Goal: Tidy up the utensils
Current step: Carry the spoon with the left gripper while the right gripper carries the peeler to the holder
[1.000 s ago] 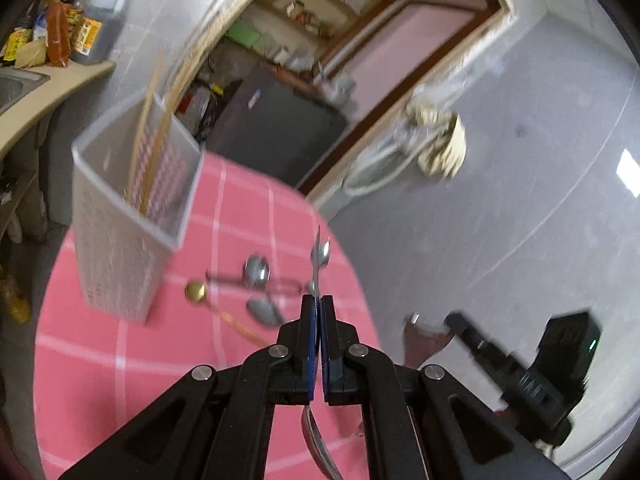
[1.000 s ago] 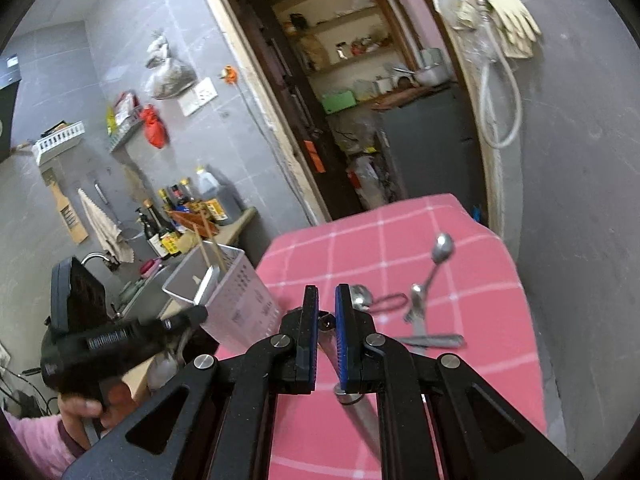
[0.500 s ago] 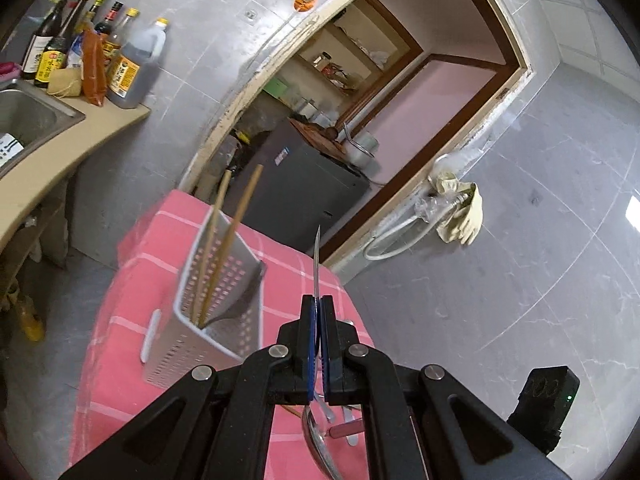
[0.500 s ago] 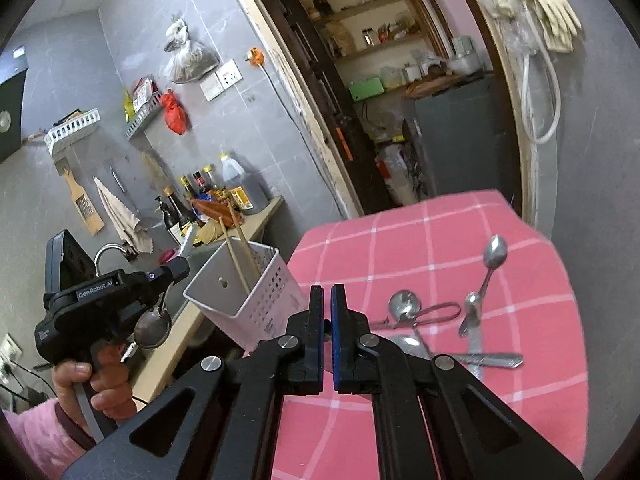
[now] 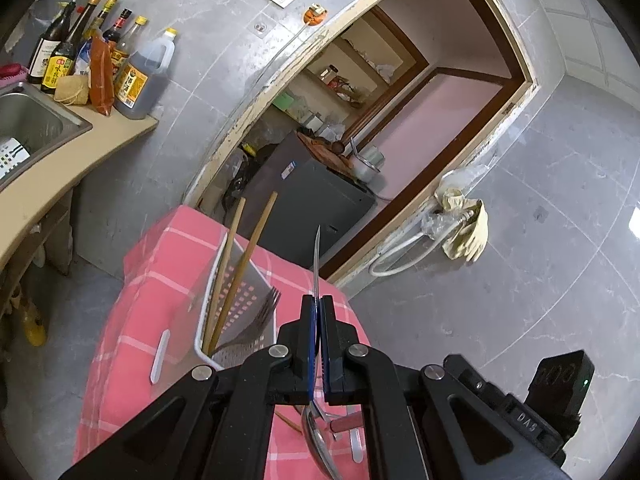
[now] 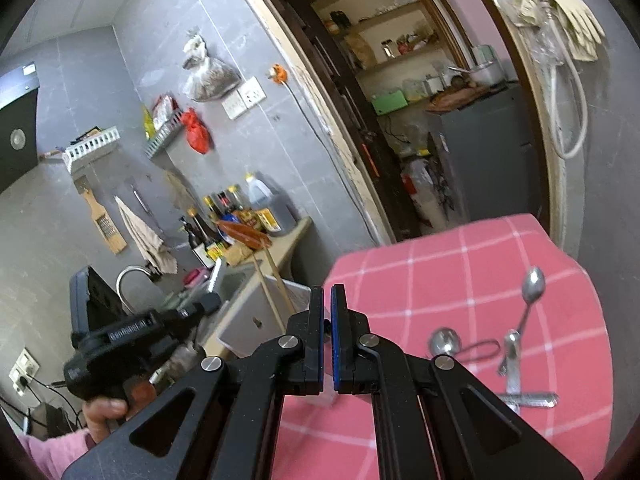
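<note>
The left gripper (image 5: 317,320) has its jaws pinched on a metal spoon (image 5: 317,258), whose thin handle stands edge-on above the pads while the bowl hangs below them. It hovers just beside the white perforated utensil holder (image 5: 240,312), which stands on the pink checked counter (image 5: 160,264) and holds two wooden chopsticks (image 5: 240,264) and a dark fork (image 5: 260,316). The right gripper (image 6: 327,332) is raised over the counter, its jaws nearly together with a narrow gap and nothing between them. Near it lie a small spoon (image 6: 532,284), a round ladle-like spoon (image 6: 444,340) and a flat metal piece (image 6: 528,400).
</note>
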